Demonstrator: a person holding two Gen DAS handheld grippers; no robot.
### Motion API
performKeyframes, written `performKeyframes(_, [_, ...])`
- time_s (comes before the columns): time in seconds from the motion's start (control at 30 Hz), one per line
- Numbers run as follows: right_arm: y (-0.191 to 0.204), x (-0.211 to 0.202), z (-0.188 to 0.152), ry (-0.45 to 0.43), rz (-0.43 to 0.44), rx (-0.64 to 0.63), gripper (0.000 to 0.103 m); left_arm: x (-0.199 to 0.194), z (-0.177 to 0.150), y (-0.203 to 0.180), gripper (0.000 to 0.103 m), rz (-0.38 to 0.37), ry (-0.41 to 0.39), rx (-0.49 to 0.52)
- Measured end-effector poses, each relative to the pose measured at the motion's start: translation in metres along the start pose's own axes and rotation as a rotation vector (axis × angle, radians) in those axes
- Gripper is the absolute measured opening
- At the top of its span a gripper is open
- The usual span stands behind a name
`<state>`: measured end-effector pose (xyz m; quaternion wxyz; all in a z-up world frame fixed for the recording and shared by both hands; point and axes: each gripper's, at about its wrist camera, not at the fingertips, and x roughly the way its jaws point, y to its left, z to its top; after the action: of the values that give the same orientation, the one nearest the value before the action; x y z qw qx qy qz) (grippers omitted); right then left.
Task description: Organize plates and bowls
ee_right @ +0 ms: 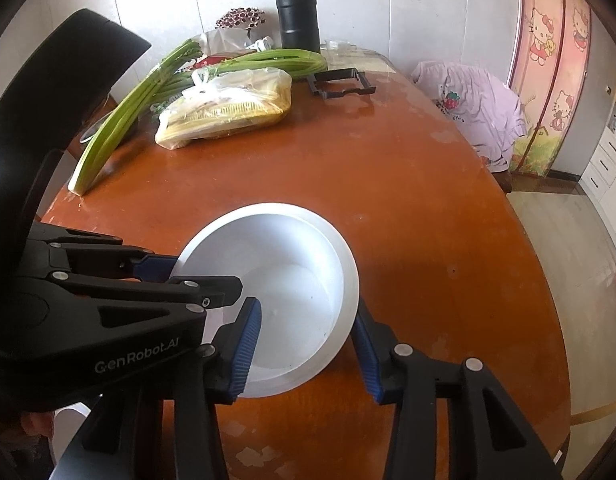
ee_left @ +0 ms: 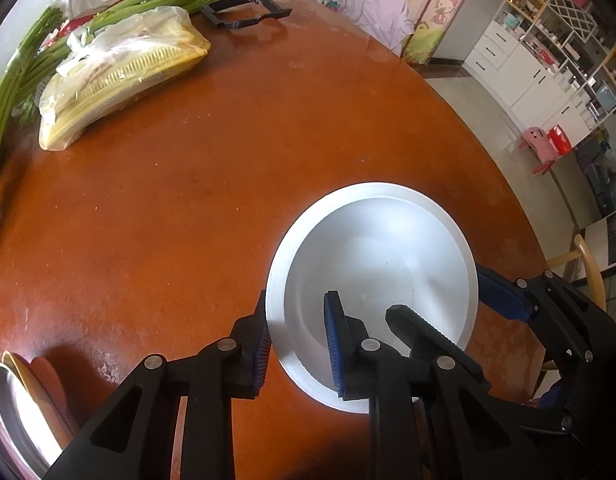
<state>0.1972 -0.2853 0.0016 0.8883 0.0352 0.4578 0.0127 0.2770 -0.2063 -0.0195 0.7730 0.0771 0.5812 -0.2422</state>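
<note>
Both grippers clamp the same white bowl (ee_left: 371, 280) on the brown table (ee_left: 180, 208): the left gripper (ee_left: 298, 344) pinches its near-left rim, the right gripper (ee_right: 308, 344) its near-right rim. Beyond the fingertips lie a bagged yellow bundle (ee_right: 228, 112) and green stalks (ee_right: 124, 120), with a black flask (ee_right: 298, 16) farthest back.

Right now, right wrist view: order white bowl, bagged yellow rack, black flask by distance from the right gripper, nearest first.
1. white bowl: its near rim sits between the fingers of the right gripper.
2. bagged yellow rack: mid-table, far left.
3. black flask: upright at the table's far end, by the wall.
</note>
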Motion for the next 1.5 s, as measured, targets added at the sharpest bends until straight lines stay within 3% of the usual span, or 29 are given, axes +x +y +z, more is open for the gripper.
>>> performKeyframes(0.6, [0.027,-0.060,-0.004,-0.116,0.043,-0.045,0.046,-0.073,-0.032,0.006,0.026,0.011,-0.141,-0.025])
performKeyframes(1.07, [0.069,-0.101,-0.022,-0.180,0.069,-0.117,0.046,-0.126,-0.088,0.016,0.027,0.013,-0.243,-0.068])
performKeyframes(1.5, [0.094,-0.124,-0.047,-0.207,0.082,-0.167,0.046,-0.147,-0.130,0.022,0.027,0.030,-0.288,-0.090])
